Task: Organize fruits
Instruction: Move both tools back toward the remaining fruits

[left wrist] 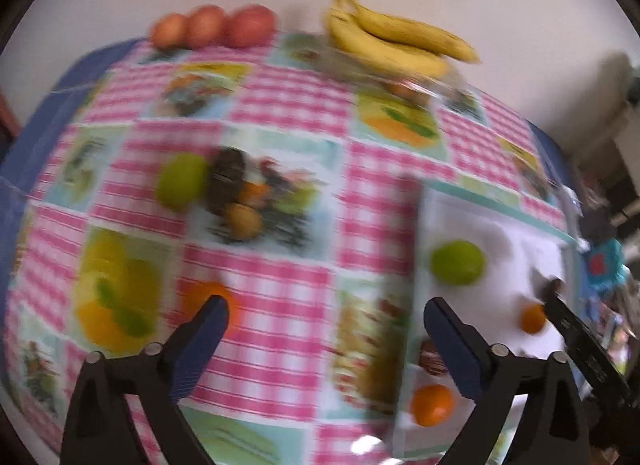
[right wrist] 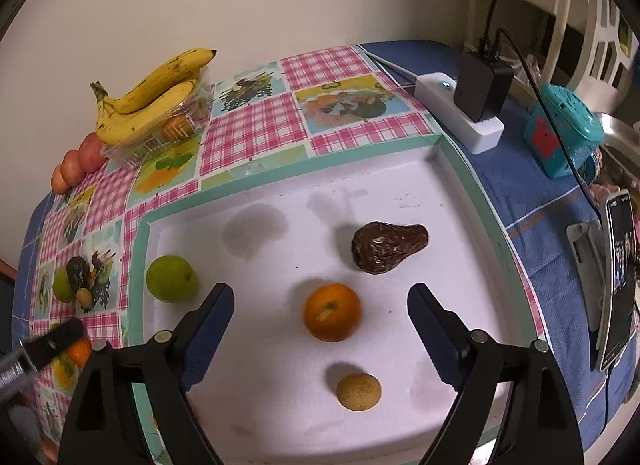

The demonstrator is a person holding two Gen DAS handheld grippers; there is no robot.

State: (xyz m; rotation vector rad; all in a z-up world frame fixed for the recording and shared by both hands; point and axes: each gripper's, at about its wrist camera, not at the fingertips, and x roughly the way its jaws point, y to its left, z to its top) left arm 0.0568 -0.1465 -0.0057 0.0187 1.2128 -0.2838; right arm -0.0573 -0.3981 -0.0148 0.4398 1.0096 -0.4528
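Fruits lie partly sorted: on the white tray (right wrist: pixel 400 185) sit a green apple (right wrist: pixel 172 279), an orange (right wrist: pixel 332 312), a dark wrinkled avocado (right wrist: pixel 386 247) and a small yellow fruit (right wrist: pixel 358 391). Your right gripper (right wrist: pixel 320 305) hangs over the orange, jaws spread wide. Your left gripper (left wrist: pixel 326 317) is also spread, empty, above the checked tablecloth (left wrist: pixel 280 105), where bananas (left wrist: pixel 396 41) and red apples (left wrist: pixel 212 27) rest by the wall.

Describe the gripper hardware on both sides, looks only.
Left gripper and right gripper match: black angular plastic arms with triangular cutouts and silver round pivot pins, ending in dark blue ridged fingers. No cables, markings or sleeves show.
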